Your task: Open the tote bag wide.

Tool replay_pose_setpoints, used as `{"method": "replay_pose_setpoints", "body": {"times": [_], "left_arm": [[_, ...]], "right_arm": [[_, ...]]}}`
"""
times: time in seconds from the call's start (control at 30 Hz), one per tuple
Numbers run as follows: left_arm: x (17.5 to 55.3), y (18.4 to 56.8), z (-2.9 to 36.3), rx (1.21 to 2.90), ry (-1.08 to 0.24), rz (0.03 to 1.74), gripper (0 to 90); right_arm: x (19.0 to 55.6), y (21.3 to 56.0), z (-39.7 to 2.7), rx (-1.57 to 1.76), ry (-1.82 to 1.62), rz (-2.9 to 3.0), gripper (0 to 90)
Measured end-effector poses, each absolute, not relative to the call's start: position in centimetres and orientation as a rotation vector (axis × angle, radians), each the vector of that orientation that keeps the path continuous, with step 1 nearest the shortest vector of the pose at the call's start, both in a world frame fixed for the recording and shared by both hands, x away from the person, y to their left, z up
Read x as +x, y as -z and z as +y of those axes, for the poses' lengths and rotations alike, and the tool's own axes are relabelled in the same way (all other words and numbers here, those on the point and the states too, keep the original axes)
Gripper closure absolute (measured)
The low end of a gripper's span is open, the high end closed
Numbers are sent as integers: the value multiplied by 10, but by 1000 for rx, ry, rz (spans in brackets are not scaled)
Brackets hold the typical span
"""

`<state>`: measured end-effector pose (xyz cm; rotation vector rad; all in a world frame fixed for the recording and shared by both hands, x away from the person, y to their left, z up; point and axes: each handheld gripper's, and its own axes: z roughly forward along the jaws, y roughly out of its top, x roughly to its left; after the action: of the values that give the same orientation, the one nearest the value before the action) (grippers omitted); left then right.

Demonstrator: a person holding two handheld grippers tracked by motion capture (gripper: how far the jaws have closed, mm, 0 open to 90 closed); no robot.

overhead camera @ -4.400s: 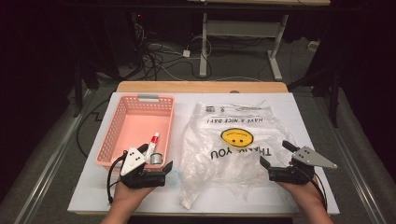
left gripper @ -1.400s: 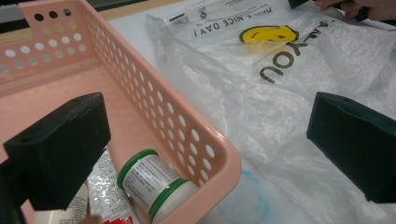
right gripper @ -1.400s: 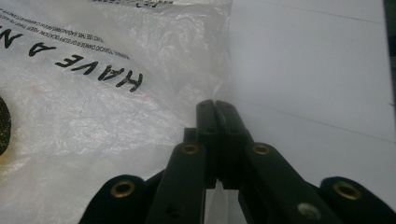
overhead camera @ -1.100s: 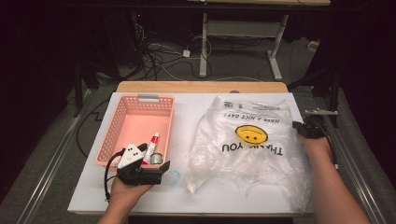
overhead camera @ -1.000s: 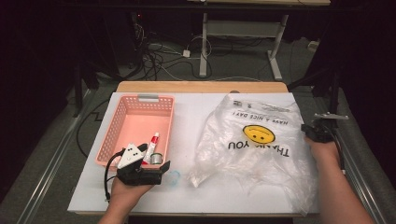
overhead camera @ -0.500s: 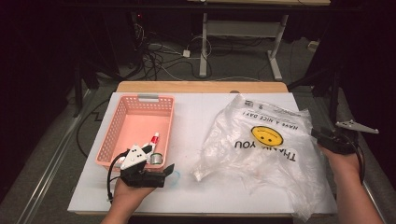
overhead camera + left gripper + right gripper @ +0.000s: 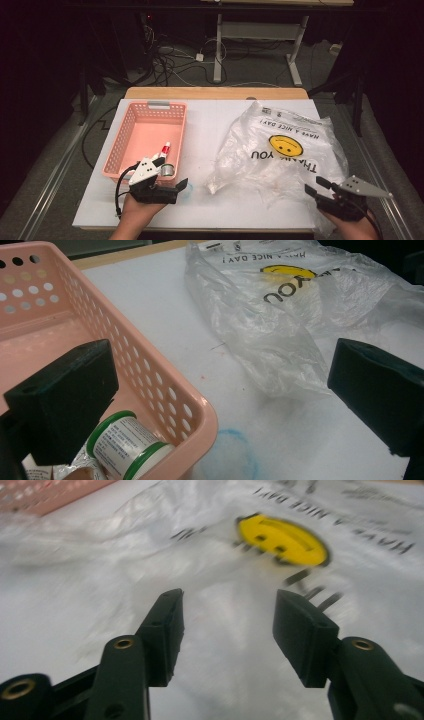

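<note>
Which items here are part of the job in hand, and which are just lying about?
In the job: plastic bag, right gripper, open at the bag's near edge.
Lying about: pink basket, solder spool and red-capped tube inside it, blue smudge.

Your bag is thin clear plastic, crinkled and glossy, with black and yellow print. The basket is pink plastic, matt, its walls punched with holes. The worktop has a smooth white matt cover over a wood edge. Your fingers look like matt black plastic.
</note>
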<state>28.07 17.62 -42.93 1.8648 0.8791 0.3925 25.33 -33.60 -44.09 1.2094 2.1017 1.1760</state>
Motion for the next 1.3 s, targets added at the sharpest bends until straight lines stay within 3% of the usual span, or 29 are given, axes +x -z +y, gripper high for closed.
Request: {"method": "replay_pose_setpoints", "body": {"times": [0.13, 0.3, 0.33, 0.43, 0.5, 0.7, 0.77, 1.3], "left_arm": [[280, 429, 176, 1861, -388, 878, 0], [282, 430, 175, 1858, -384, 876, 0], [282, 430, 174, 1856, -381, 878, 0], [282, 430, 174, 1858, -382, 876, 0], [282, 429, 173, 1856, -392, 881, 0], [281, 430, 171, 1865, -379, 870, 0], [280, 430, 171, 1868, -381, 868, 0], [285, 429, 179, 1825, -396, 897, 0]], "right_arm": [[242, 458, -334, 1238, -1056, 2202, 345], [245, 474, -336, 1266, -933, 2262, 390], [246, 475, -336, 1273, -911, 2241, 468], [245, 475, -335, 1259, -885, 2228, 523], [244, 474, -331, 1235, -873, 2243, 670], [246, 474, -330, 1251, -880, 2240, 793], [248, 474, -331, 1247, -858, 2225, 900], [247, 465, -309, 1162, -957, 2195, 900]]}}
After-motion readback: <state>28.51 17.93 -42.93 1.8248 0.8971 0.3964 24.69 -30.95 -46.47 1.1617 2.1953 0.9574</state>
